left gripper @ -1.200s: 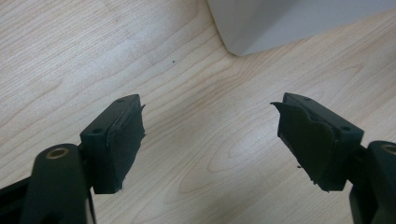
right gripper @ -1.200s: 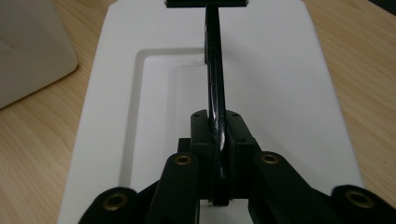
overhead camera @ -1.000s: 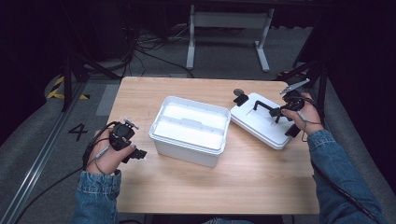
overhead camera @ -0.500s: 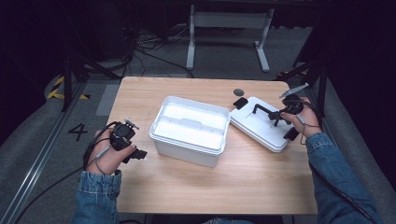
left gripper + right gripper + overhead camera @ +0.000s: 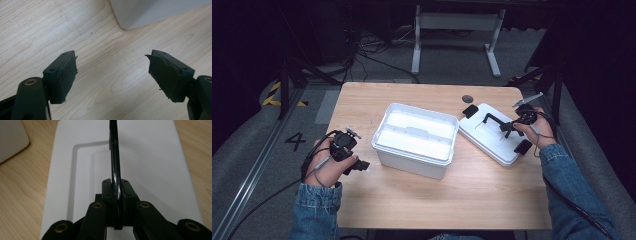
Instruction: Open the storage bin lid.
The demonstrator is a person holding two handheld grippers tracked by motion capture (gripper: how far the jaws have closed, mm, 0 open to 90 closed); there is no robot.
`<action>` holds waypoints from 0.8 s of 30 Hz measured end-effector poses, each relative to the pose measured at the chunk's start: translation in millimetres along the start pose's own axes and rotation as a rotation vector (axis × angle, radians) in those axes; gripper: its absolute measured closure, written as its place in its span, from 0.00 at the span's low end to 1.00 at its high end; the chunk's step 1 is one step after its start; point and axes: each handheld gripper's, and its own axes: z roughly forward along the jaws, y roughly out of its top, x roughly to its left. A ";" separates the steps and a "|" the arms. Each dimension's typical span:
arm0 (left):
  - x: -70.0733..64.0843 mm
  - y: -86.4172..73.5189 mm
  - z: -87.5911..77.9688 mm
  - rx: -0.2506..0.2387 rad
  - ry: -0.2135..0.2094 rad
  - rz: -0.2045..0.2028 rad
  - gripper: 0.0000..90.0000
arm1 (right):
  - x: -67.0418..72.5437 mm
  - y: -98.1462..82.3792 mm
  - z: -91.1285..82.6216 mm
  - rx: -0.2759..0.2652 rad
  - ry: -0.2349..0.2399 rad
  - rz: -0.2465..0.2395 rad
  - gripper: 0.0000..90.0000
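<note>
The white lid (image 5: pixel 492 135) lies flat on the tabletop (image 5: pixel 422 200), just right of the open white box (image 5: pixel 417 137) and apart from it. Its black handle (image 5: pixel 114 157), raised upright, is pinched between the pressed-together right tongs (image 5: pixel 116 192). The left tongs (image 5: pixel 112 72) are held spread and empty over bare wood, just left of the box. The step in hand is judged to be the grasping of the lid; next, lifting and carrying over the box is called for, kept level.
</note>
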 end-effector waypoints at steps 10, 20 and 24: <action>-0.3 0.2 0.7 0.001 0.002 0.005 0.26 | -3.6 -3.0 2.0 0.011 0.013 0.033 0.92; -1.3 0.4 1.5 0.002 -0.012 -0.007 0.26 | -3.3 0.3 -6.9 -0.061 -0.057 0.023 0.56; -0.9 0.9 1.8 0.005 -0.008 -0.001 0.26 | 1.0 4.2 -17.9 -0.090 -0.081 0.005 0.53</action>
